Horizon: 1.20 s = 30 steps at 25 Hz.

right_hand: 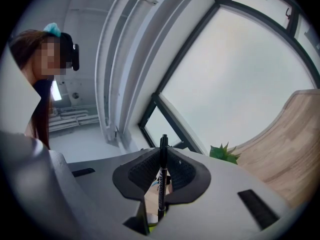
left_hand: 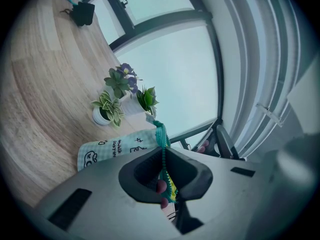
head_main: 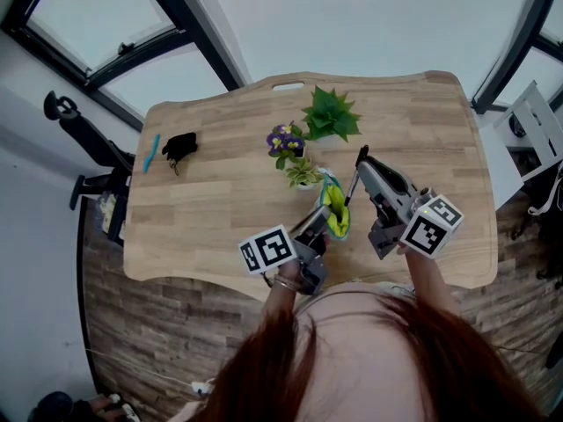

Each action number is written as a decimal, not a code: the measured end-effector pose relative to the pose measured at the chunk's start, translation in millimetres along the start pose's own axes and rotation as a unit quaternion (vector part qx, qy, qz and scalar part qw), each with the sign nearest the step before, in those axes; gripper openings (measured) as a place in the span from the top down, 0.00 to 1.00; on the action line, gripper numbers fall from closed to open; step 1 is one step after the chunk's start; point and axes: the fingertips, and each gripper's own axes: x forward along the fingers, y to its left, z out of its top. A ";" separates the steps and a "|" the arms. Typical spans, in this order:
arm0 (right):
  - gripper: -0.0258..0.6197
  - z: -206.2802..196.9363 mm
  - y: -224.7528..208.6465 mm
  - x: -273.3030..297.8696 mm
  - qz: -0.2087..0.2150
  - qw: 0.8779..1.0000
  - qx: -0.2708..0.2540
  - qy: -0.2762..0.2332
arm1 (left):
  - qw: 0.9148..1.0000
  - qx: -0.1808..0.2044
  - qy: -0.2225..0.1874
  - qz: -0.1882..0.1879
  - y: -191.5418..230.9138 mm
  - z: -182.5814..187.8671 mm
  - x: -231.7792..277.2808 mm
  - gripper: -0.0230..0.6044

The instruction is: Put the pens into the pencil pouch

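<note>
The pencil pouch (head_main: pixel 335 211), green check outside and yellow inside, is held up above the table's near side. My left gripper (head_main: pixel 321 224) is shut on its teal zipper edge (left_hand: pixel 162 156); the printed side of the pouch (left_hand: pixel 112 148) hangs to the left of the jaws. My right gripper (head_main: pixel 361 162) is shut on a black pen (head_main: pixel 352 187), which stands upright between the pads (right_hand: pixel 162 176), just right of the pouch opening. A blue pen (head_main: pixel 151 153) lies at the table's far left edge.
Three small potted plants stand mid-table: purple flowers (head_main: pixel 285 140), a green leafy one (head_main: pixel 331 113) and a striped one (head_main: pixel 304 174). A black object (head_main: pixel 180 145) lies beside the blue pen. The wooden table (head_main: pixel 220 200) ends close to the person.
</note>
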 end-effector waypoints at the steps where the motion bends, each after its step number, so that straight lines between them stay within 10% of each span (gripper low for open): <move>1: 0.90 -3.3 0.6 0.8 0.000 1.000 -0.005 0.002 | 1.000 0.000 -0.001 0.001 0.2 0.0 -0.3 0.94; 30: 0.90 -108.8 -3.0 -0.6 0.006 0.965 -0.167 0.204 | 1.000 -0.004 -0.019 0.003 4.6 6.2 -0.9 0.94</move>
